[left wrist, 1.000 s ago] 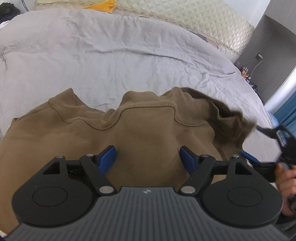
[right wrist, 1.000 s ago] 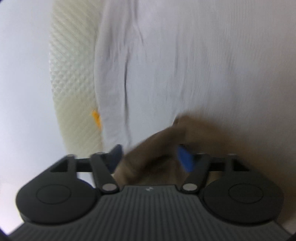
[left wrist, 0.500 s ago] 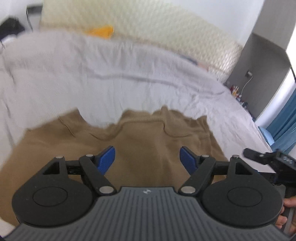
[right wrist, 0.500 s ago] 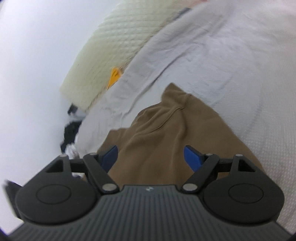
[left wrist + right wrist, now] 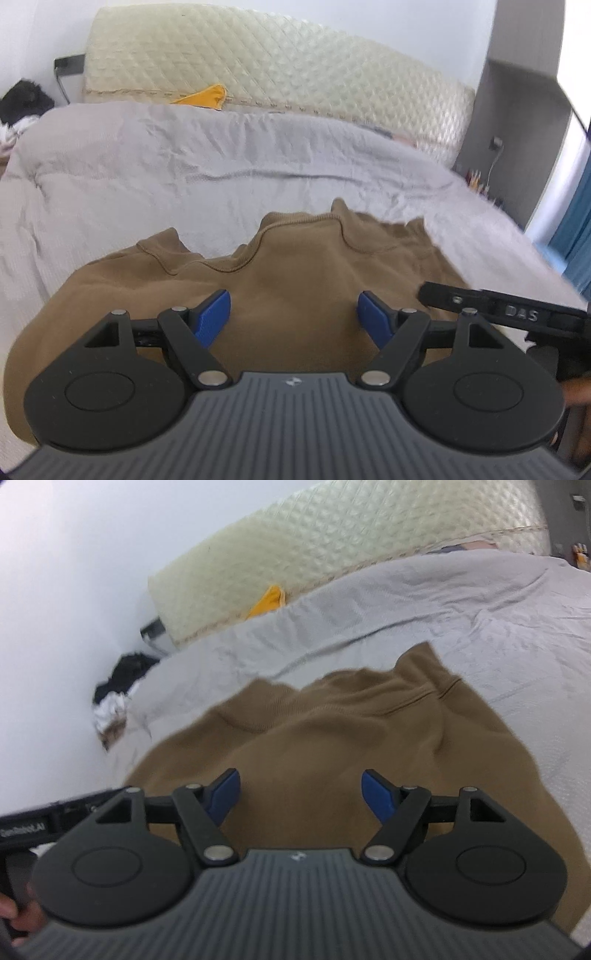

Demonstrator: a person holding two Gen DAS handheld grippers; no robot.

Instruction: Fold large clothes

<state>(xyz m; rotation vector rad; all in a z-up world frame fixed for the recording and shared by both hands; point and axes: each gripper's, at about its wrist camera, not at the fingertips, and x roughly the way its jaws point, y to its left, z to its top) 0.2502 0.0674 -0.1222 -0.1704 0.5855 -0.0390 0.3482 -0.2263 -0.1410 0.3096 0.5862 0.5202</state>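
Observation:
A brown sweatshirt (image 5: 295,280) lies spread on the grey bedspread (image 5: 221,158), its neckline toward the headboard. My left gripper (image 5: 293,314) hovers over the garment's middle, its blue pads wide apart with nothing between them. In the right wrist view the same sweatshirt (image 5: 332,738) fills the foreground. My right gripper (image 5: 301,794) hangs above it with nothing between its pads, and its jaws are closing slightly. The right gripper's black body (image 5: 517,314) shows at the left view's right edge. The left one's body (image 5: 55,819) shows at the right view's left edge.
A cream quilted headboard (image 5: 277,70) runs along the far side of the bed, with an orange cloth (image 5: 201,98) at its foot. Dark and white clothing (image 5: 118,686) is piled at the bed's far left corner. A grey cabinet (image 5: 517,129) stands at the right.
The right gripper let go of the brown sleeve, rolled upright and drew back over the sweatshirt. The left gripper pulled back and tilted up, so more of the headboard shows.

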